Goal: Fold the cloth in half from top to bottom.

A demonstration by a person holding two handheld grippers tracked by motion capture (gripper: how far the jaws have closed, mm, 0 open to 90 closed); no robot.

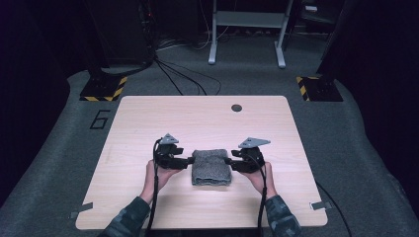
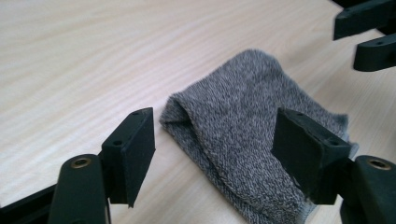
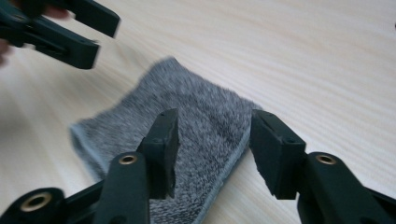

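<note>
A folded grey knitted cloth (image 1: 211, 167) lies flat on the wooden table (image 1: 197, 123), between my two grippers. My left gripper (image 1: 190, 161) sits at the cloth's left edge with its jaws apart; in the left gripper view the cloth (image 2: 247, 135) lies below and between the pads, free of them. At the cloth's right edge is my right gripper (image 1: 228, 160), also open; in the right gripper view the cloth (image 3: 187, 121) lies under the spread jaws, and nothing is pinched. Each gripper view also catches the other gripper's jaws at its top corner.
A small dark round hole (image 1: 236, 107) sits near the table's far edge. Grey tape tabs mark the near corners (image 1: 81, 209). Beyond the table are cables on the carpet, a white desk frame (image 1: 247, 29) and yellow-black striped stand bases (image 1: 104, 89).
</note>
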